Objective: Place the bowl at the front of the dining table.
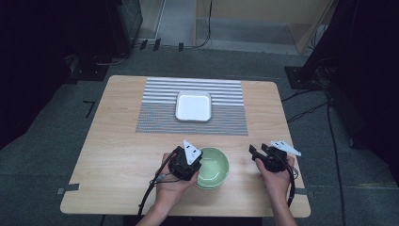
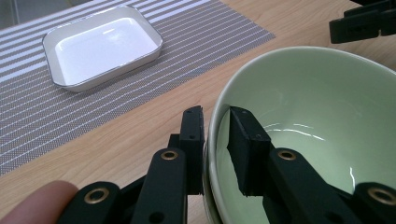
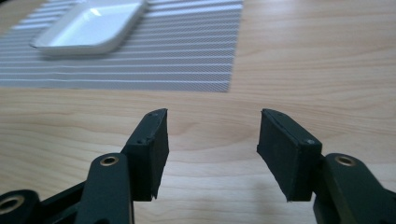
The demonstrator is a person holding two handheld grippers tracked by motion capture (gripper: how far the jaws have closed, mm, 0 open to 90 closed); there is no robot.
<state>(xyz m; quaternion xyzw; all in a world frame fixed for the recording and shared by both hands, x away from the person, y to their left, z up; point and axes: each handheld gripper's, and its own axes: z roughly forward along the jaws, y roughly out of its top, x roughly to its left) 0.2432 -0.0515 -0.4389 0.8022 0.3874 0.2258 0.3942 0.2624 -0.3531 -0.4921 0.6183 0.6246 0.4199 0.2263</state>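
Wooden desk (image 1: pixel 117 155) at lower centre holds a glazed green bowl (image 1: pixel 214 165), likely rigid, slippery and breakable; left gripper (image 2: pixel 215 135) fingers straddle its rim, right gripper (image 3: pixel 212 149) fingers spread, empty.

Your matt black plastic claw (image 2: pixel 215 140) grips a glossy pale-green glazed bowl (image 2: pixel 317 107); the light wooden surface (image 3: pixel 303 56) looks smooth, the striped grey placemat (image 2: pixel 196 42) woven.

No legible text, labels, brand marks, numbers or signs in any view. Checked the green bowl (image 1: pixel 212 167), white square dish (image 1: pixel 193 106), striped placemat (image 1: pixel 155 117) and table (image 1: pixel 117 146): all surfaces unmarked.
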